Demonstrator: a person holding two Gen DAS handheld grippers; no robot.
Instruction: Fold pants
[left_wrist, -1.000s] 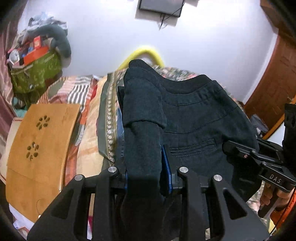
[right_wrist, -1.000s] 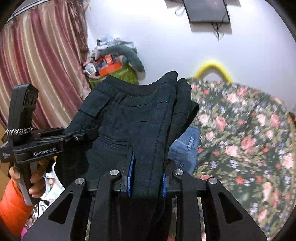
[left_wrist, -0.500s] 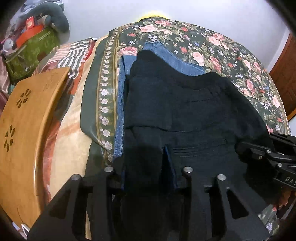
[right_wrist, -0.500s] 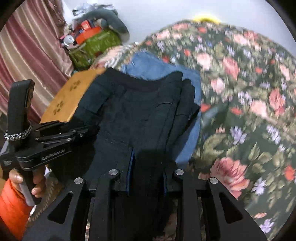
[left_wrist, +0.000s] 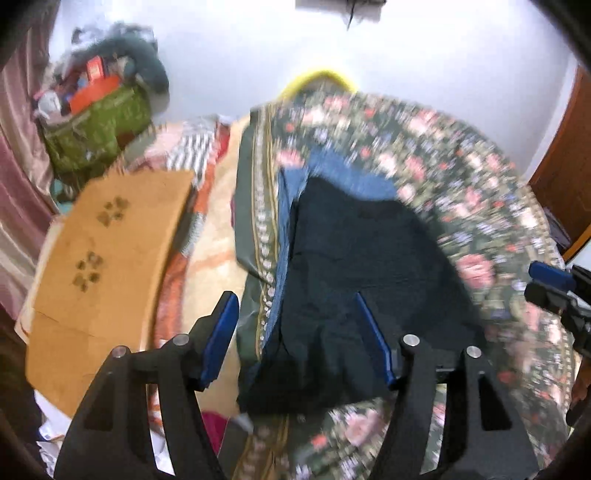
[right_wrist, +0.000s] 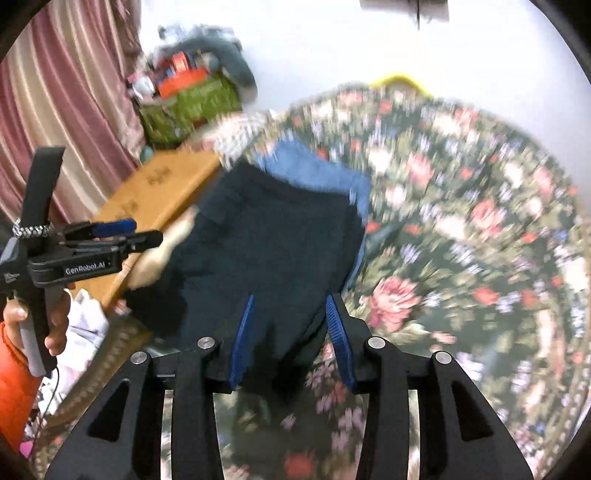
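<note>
The folded dark navy pants lie on the floral bedspread, on top of folded blue jeans. They also show in the right wrist view, with the jeans peeking out behind. My left gripper is open, its blue pads apart at the pants' near left edge. My right gripper is open over the pants' near right edge. Neither holds the cloth. The left gripper shows at the left of the right wrist view, the right gripper at the right edge of the left wrist view.
A floral bedspread covers the bed. A wooden lap board lies to the left, with a striped blanket behind it. A green bag of clutter sits by the wall. Pink curtains hang at the left.
Both grippers have let go of the dark pants and opened. The pants now lie flat on the jeans, and both grippers have pulled back and tilted up.
</note>
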